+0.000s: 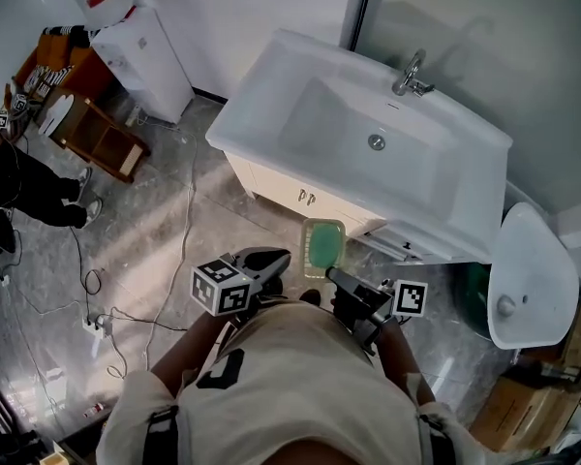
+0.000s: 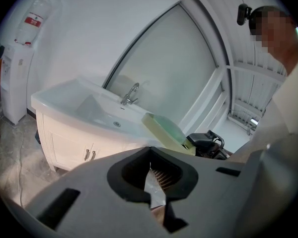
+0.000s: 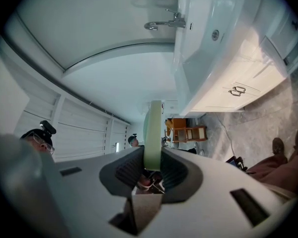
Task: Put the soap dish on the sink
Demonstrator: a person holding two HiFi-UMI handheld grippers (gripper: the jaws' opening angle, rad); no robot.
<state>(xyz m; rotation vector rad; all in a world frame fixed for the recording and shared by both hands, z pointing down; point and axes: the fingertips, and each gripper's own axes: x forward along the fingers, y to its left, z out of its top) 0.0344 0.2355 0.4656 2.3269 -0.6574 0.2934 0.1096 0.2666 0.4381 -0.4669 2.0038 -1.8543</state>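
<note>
Pale green rectangular soap dish (image 1: 323, 246), gripped at one end, airborne before white sink (image 1: 257, 90).

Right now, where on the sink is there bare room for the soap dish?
The sink top is bare. Widest free patch: the flat rim left of the basin. Also the corner right of the faucet. The front rim is narrow; only the faucet crowds the back ledge.

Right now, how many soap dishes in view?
1: the green soap dish, clamped in the right gripper, held out before the sink, not on it. No others visible.
</note>
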